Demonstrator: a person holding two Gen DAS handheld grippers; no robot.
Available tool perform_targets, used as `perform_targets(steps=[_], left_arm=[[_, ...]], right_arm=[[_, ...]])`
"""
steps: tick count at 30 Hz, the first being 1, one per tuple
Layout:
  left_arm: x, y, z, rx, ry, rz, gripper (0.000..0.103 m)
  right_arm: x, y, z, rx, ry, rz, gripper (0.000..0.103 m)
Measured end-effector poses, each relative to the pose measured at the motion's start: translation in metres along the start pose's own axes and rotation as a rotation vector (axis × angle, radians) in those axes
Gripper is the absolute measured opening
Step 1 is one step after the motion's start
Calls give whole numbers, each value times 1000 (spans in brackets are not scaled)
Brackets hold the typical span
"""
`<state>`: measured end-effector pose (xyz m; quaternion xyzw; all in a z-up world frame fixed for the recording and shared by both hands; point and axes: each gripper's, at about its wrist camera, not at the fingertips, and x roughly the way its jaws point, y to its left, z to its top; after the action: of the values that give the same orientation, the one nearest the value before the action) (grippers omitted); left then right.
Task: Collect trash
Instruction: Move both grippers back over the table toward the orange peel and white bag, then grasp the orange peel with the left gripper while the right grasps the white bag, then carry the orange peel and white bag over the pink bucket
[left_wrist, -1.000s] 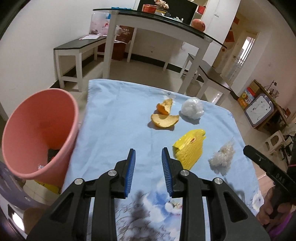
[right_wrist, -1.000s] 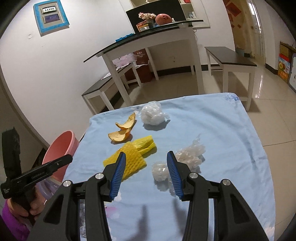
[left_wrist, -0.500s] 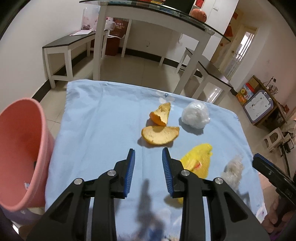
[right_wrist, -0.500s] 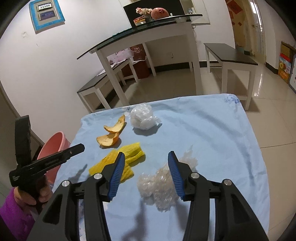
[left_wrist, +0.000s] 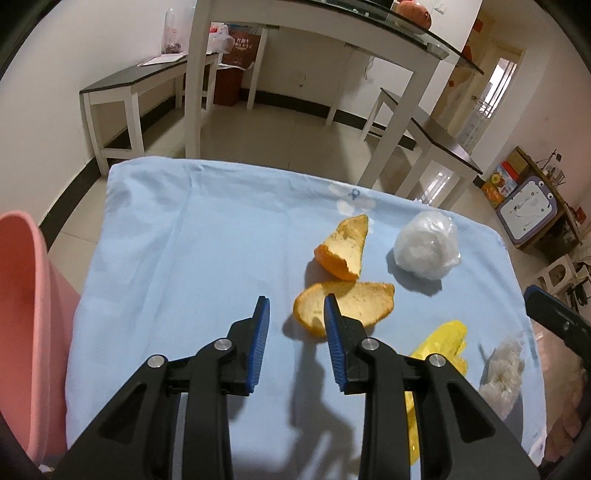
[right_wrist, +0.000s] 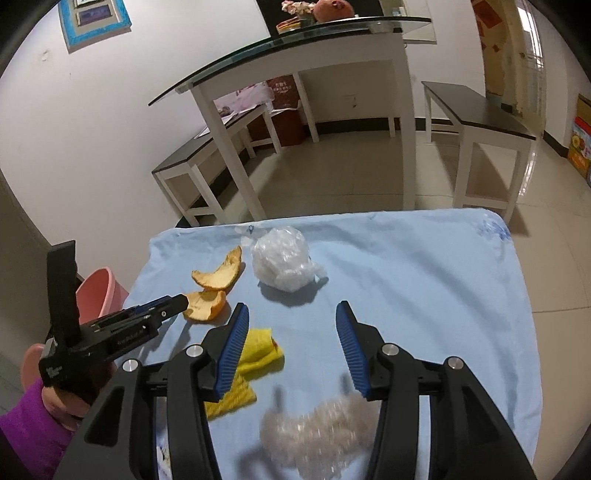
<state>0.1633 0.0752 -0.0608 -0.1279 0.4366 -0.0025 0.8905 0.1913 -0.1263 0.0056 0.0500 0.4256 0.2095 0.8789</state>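
The left gripper (left_wrist: 296, 314) hangs with fingers parted and empty just above the nearer orange peel (left_wrist: 354, 301) on the blue-clothed tabletop (left_wrist: 207, 240), while the right gripper (right_wrist: 291, 323), spread wider, grips nothing over the crumpled clear plastic (right_wrist: 317, 428).

A matt, creased light-blue cloth (left_wrist: 207, 236) covers the desk. The orange peels (left_wrist: 343, 302) show pithy, rough insides. The white bag (right_wrist: 280, 262) is glossy crinkled plastic, the yellow net (right_wrist: 258, 354) foamy. The pink bin (left_wrist: 22, 314) looks like smooth plastic.
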Motion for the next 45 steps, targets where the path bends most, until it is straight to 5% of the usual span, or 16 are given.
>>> perform_targets(steps=[8,12,27,30,45], left_arm=[[12,0,3,1,-2,-4,30],[11,-3,2,24,-10,6,13],[-14,-5,-8,17,-45,-26,4],[-23,-2,-11,1,-57,-31,4],[-79,6,-25,-23,-139,-22,4]], right_arm=[[37,11,27,-2,33,16,51],[51,14,36,-15,47,-3,52],[93,20,45,-29,132,-29,54],[98,21,40,-35,156,-22,34],[30,44,10,-28,37,12,29]])
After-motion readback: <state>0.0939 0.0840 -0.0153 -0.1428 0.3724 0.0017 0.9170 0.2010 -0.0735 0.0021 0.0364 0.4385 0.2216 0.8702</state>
